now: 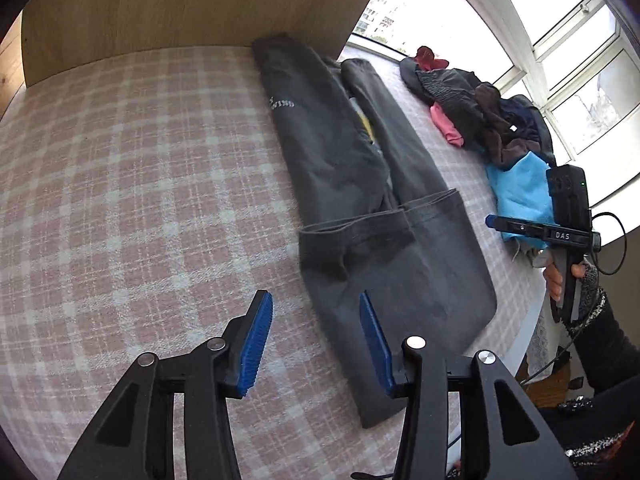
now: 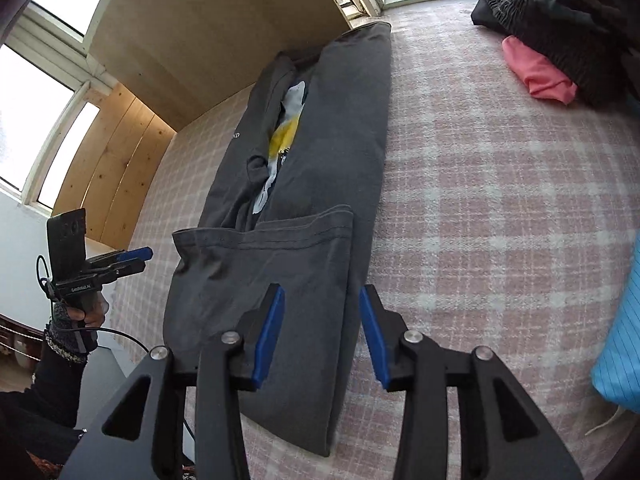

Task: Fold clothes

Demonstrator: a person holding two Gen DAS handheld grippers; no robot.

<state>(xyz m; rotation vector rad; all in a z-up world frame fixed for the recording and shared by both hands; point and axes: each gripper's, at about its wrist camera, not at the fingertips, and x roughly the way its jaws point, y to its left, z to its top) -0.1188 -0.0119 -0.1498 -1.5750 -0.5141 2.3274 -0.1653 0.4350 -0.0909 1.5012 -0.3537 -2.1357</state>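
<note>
A dark grey T-shirt [image 1: 416, 264] [image 2: 280, 256] lies on the pink plaid cover, folded into a long strip with both sides turned in. A yellow and white print [image 2: 286, 136] shows in the gap, and a hemmed flap lies across the near part. My left gripper [image 1: 316, 304] is open above the shirt's near left edge, one finger over cloth and one over the cover. My right gripper [image 2: 322, 296] is open above the near right edge, holding nothing. Each gripper shows in the other view, hand-held: the right gripper [image 1: 494, 221] and the left gripper [image 2: 142, 259].
A pile of dark clothes [image 1: 480, 108] [image 2: 560, 20] with a pink garment [image 1: 448, 128] [image 2: 536, 72] lies by the window. A light blue cloth [image 1: 520, 192] [image 2: 624, 340] lies nearer. A wooden board [image 1: 180, 8] [image 2: 200, 20] stands at the far end of the plaid cover [image 1: 120, 160] [image 2: 500, 200].
</note>
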